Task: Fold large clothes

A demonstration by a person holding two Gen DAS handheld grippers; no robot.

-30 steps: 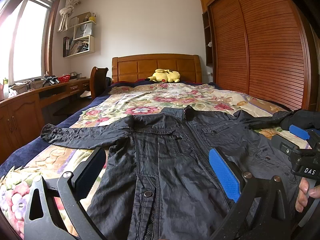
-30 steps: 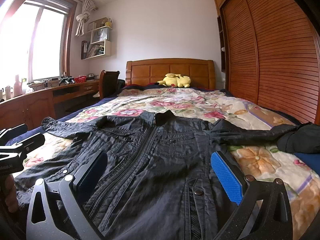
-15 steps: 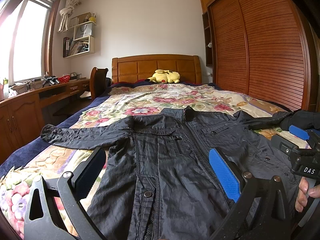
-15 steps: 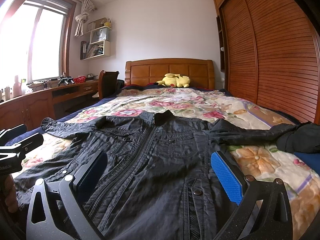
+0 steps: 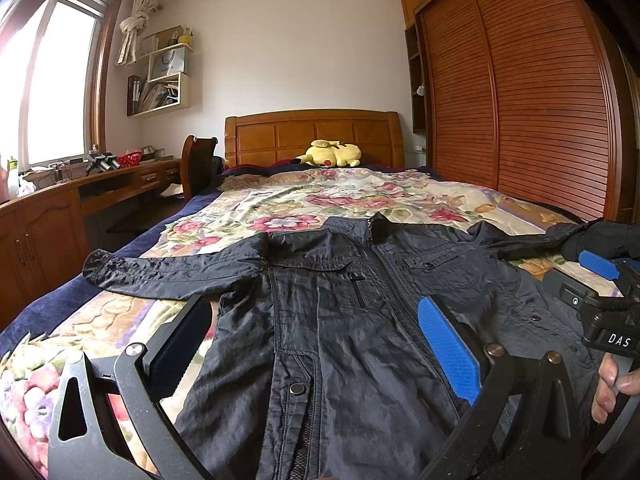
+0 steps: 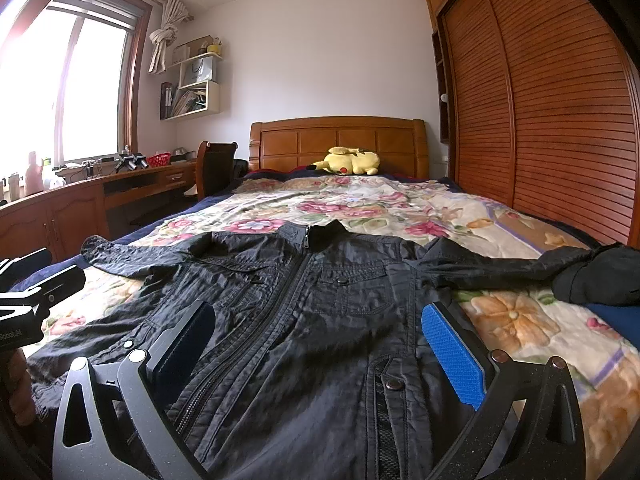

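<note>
A black zip-up jacket (image 5: 360, 320) lies front up on the floral bedspread (image 5: 340, 196), collar toward the headboard, both sleeves spread out sideways. It also shows in the right wrist view (image 6: 320, 320). My left gripper (image 5: 312, 344) is open and empty, just above the jacket's lower left part. My right gripper (image 6: 316, 348) is open and empty, above the jacket's lower right part. The right gripper shows at the right edge of the left wrist view (image 5: 600, 292). The right sleeve's cuff (image 6: 600, 276) lies bunched near the bed's right edge.
A yellow plush toy (image 5: 332, 154) lies at the wooden headboard (image 5: 312, 132). A slatted wooden wardrobe (image 5: 540, 100) runs along the right side. A wooden desk (image 5: 60, 216) and a chair (image 5: 196, 164) stand to the left under the window.
</note>
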